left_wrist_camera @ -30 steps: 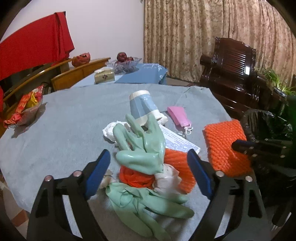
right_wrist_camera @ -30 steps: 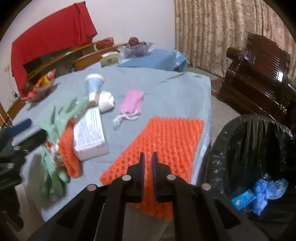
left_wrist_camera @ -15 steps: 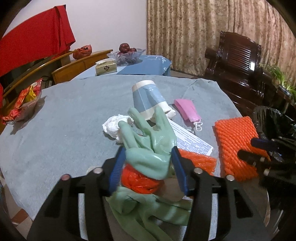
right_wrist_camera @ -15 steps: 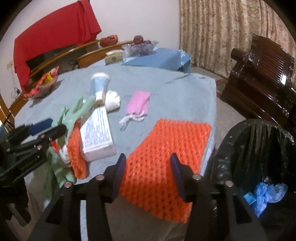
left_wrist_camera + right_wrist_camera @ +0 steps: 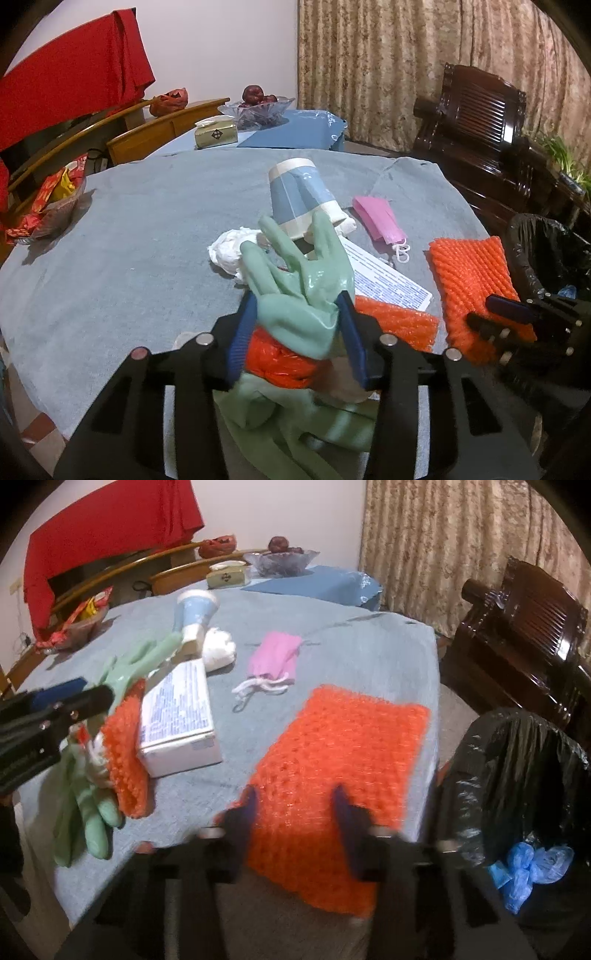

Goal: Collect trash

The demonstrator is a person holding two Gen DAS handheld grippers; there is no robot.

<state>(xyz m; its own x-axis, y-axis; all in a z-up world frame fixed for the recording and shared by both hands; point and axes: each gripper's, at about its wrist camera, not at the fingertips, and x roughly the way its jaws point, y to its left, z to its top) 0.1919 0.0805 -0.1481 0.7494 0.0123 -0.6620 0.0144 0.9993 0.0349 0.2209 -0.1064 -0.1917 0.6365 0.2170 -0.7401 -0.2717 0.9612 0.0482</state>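
Left hand-held gripper (image 5: 297,334) w/ blue pads has just been closing; its jaws now pinch a bundle at the near edge of the grey-covered surface (image 5: 122,258): a green rubber glove (image 5: 299,291) on top, crumpled orange mesh (image 5: 273,360) under it. A 2nd green glove (image 5: 295,424) hangs below.

Right hand-held gripper (image 5: 293,814), blurred, has also been closing, but its jaws show a wide gap, straddling the near edge of an orange foam net (image 5: 340,768); can't tell if pads touch it.

Also on the surface: white box (image 5: 177,716), blue paper cup (image 5: 299,199) on its side, pink mask (image 5: 378,221), tissue wad (image 5: 229,251). Black-lined bin (image 5: 524,797) stands beside the surface, right, w/ blue plastic inside.
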